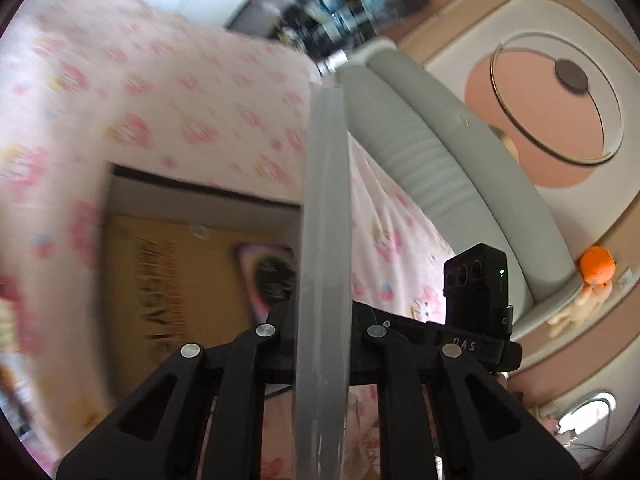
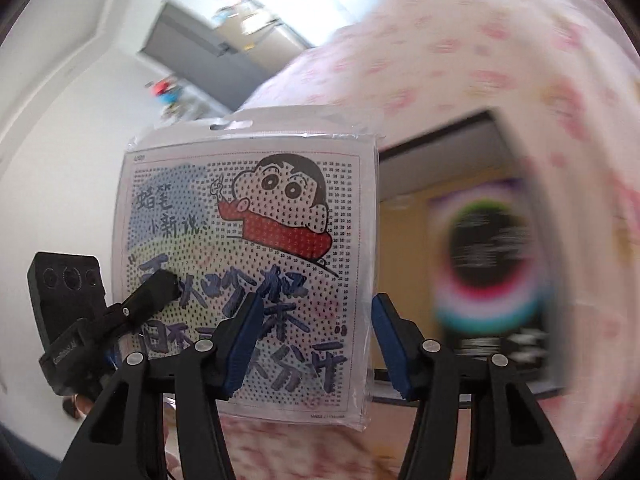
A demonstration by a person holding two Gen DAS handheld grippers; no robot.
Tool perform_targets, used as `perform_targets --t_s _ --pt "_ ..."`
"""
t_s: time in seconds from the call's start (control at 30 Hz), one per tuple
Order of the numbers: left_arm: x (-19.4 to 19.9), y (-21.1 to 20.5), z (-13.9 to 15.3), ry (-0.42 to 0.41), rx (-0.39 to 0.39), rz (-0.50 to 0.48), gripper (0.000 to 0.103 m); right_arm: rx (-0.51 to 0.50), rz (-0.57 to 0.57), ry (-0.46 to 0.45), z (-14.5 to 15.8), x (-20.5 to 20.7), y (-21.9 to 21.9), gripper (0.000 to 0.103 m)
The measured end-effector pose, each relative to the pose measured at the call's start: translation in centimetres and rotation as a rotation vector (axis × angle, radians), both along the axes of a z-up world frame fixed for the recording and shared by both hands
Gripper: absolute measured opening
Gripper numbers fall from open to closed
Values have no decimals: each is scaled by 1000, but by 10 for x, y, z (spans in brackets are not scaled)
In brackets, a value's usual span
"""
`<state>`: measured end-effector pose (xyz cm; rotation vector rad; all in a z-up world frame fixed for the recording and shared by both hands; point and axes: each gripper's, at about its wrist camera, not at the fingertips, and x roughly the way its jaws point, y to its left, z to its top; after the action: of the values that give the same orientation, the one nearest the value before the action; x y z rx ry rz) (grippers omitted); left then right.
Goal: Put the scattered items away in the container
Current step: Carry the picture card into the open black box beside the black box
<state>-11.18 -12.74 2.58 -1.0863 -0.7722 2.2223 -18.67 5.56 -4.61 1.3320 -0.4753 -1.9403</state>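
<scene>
My left gripper (image 1: 324, 344) is shut on a flat clear-wrapped packet (image 1: 326, 220), seen edge-on as a grey strip rising up the middle of the left wrist view. The right wrist view shows the packet's face (image 2: 256, 240): a cartoon boy in red with Chinese lettering, held upright by the left gripper's black finger (image 2: 154, 290). My right gripper (image 2: 316, 340) is open, its blue pads (image 2: 240, 344) on either side of the packet's lower part without touching it. An open cardboard box (image 1: 192, 268) lies on the bed with a dark printed pack inside (image 2: 488, 264).
A bed with a pink patterned cover (image 1: 160, 120) surrounds the box. A grey padded headboard (image 1: 432, 160) curves at the right. An orange plush toy (image 1: 596, 268) sits by the wall. Shelves with clutter (image 2: 240, 28) stand across the room.
</scene>
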Motion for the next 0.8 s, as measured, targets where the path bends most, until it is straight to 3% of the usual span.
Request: perform_targets --t_s 0.17,0.43,0.5,0.57,0.8 --pt "-31 24 -26 -80 5 -31 16 50 -84 -13 -8 -10 45 52" --pt "-37 5 -86 -211 72 24 21 106 -61 -43 -42 -34 29 52" --pt "-38 1 -103 -288 57 56 24 152 -56 -15 -44 -37 27 52" --pt "-36 -2 -109 -307 78 66 24 173 -55 -10 -43 -42 24 52" --pt "-31 -3 -81 -272 -148 125 27 249 -40 -12 -44 -38 21 52"
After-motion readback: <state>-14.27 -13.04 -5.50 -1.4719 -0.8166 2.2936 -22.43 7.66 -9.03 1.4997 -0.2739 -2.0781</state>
